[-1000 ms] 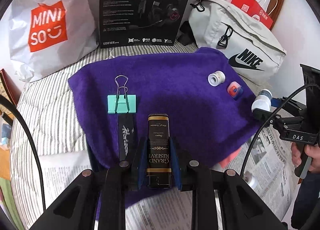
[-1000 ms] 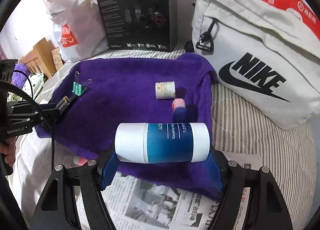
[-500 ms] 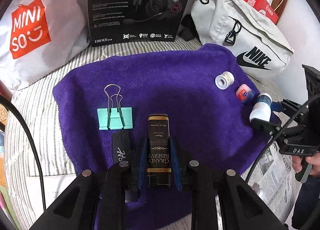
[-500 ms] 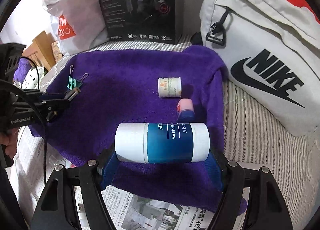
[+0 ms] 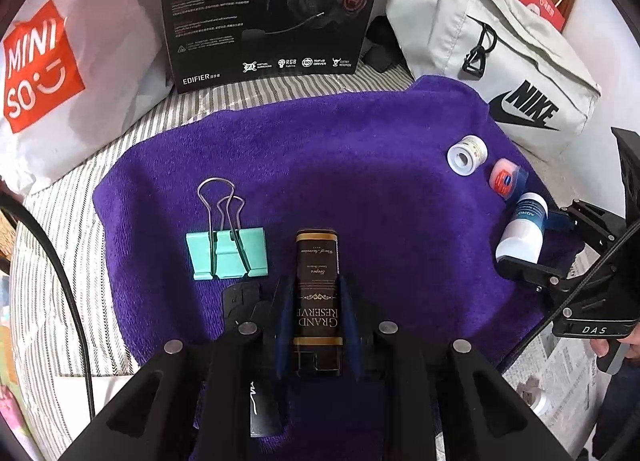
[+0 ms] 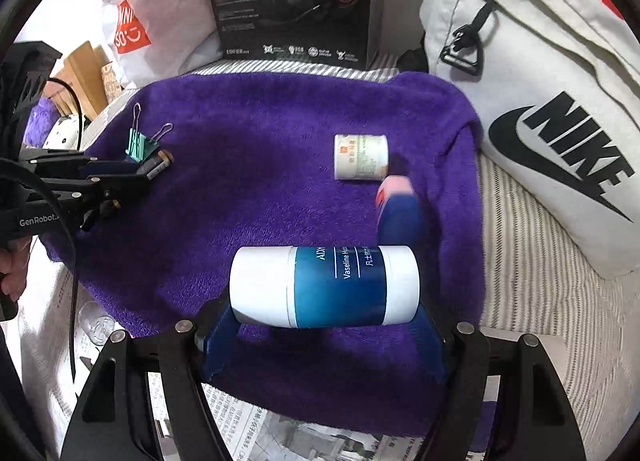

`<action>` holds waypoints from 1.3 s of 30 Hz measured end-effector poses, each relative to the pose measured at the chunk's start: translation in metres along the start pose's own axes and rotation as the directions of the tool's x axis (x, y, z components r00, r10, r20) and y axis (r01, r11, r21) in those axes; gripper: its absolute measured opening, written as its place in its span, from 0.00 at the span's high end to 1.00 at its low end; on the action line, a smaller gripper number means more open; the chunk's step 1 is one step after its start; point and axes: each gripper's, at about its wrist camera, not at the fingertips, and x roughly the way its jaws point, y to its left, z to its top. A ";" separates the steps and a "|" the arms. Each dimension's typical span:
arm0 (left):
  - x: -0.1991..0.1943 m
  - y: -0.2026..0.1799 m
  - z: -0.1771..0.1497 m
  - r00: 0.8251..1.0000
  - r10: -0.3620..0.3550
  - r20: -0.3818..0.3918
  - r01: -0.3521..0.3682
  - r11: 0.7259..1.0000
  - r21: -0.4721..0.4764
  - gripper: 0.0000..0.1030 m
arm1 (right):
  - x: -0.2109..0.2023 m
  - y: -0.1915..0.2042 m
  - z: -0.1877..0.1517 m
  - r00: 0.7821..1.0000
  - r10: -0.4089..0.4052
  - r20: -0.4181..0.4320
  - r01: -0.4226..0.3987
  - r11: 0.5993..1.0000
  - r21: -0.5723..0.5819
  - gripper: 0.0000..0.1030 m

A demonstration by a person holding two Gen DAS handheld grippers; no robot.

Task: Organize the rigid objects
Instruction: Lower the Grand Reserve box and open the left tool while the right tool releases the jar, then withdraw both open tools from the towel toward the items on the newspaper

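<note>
My left gripper (image 5: 318,321) is shut on a slim black-and-gold tin marked Grand Reserve (image 5: 317,293), held low over the purple towel (image 5: 340,165). A teal binder clip (image 5: 226,247) lies just left of it, and a black flat object (image 5: 240,301) shows under the left finger. My right gripper (image 6: 320,325) is shut on a white-and-blue Vaseline bottle (image 6: 325,285), held sideways over the towel's near right part. Beyond the bottle lie a small pink-capped blue jar (image 6: 396,203) and a white jar (image 6: 361,157) on its side. The left gripper (image 6: 120,177) appears at the left of the right wrist view.
A black headset box (image 5: 268,9), a white Miniso bag (image 5: 60,61) and a grey Nike bag (image 5: 492,61) stand behind the towel on striped bedding (image 6: 532,261). Newspaper (image 6: 248,433) covers the near edge. A hand (image 6: 12,273) grips the left tool's handle.
Both grippers have moved forward and lower over the towel with their objects. The binder clip, the jars and the box now look larger and nearer.
</note>
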 end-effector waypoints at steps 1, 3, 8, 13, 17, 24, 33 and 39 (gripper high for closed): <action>0.000 -0.001 0.000 1.000 0.007 0.000 -0.007 1.000 0.008 0.78 | 0.000 0.000 0.000 1.000 -0.002 0.002 0.002 1.000 0.001 0.27; 0.000 -0.002 0.000 1.000 0.013 0.002 -0.013 1.000 0.011 0.78 | 0.001 0.000 0.001 1.000 -0.004 0.003 0.004 1.000 0.000 0.27; 0.001 -0.005 -0.001 1.000 0.028 0.003 -0.028 0.999 0.015 0.76 | 0.002 0.000 0.001 1.000 -0.004 0.003 0.004 1.000 -0.001 0.27; -0.001 -0.013 -0.007 0.999 0.037 0.001 -0.037 0.998 0.046 0.64 | 0.000 0.000 0.000 1.000 0.004 -0.009 -0.004 1.000 0.006 0.27; -0.004 -0.015 -0.013 0.999 0.051 -0.005 -0.051 0.998 0.045 0.61 | -0.005 -0.001 -0.001 0.999 0.026 -0.026 -0.026 0.999 0.027 0.26; -0.031 -0.013 -0.028 0.997 0.066 0.040 -0.066 0.998 -0.011 0.61 | -0.032 -0.007 -0.013 1.000 0.023 0.002 -0.023 0.998 0.057 0.26; -0.074 -0.032 -0.059 0.990 0.110 0.087 -0.109 0.994 -0.010 0.61 | -0.078 0.000 -0.040 0.998 0.026 0.053 -0.029 0.998 0.059 0.25; -0.088 -0.047 -0.088 0.988 0.124 0.086 -0.123 0.992 -0.020 0.61 | -0.095 0.008 -0.062 0.998 0.031 0.052 -0.034 0.998 0.055 0.25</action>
